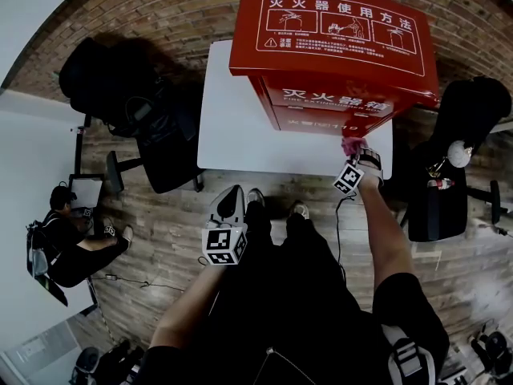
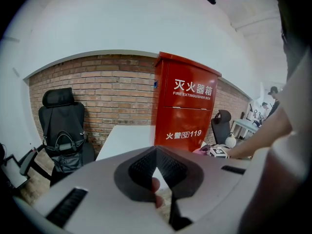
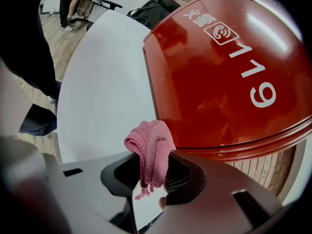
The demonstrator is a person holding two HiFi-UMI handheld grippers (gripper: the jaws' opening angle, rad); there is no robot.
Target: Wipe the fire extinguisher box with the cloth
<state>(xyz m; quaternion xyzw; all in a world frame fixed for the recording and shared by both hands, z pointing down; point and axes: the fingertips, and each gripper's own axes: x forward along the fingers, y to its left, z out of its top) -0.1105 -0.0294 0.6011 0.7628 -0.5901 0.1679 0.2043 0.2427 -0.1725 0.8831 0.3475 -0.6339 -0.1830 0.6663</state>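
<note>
The red fire extinguisher box [image 1: 337,54] stands upright on the white table [image 1: 232,127]; its front panel with white lettering and "119" [image 3: 234,77] fills the right gripper view. My right gripper [image 1: 353,152] is shut on a pink knitted cloth [image 3: 150,150], which hangs bunched between the jaws just below the box's lower front edge, close to it; the cloth [image 1: 353,144] shows as a pink tuft in the head view. My left gripper [image 1: 228,215] hangs low in front of the table, shut, with nothing in it. In the left gripper view the box [image 2: 187,108] stands ahead.
A black office chair with a bag [image 1: 128,103] stands left of the table against the brick wall, another chair [image 1: 453,159] to the right. A person [image 1: 68,239] crouches on the wooden floor at far left. My own feet [image 1: 272,207] are just before the table edge.
</note>
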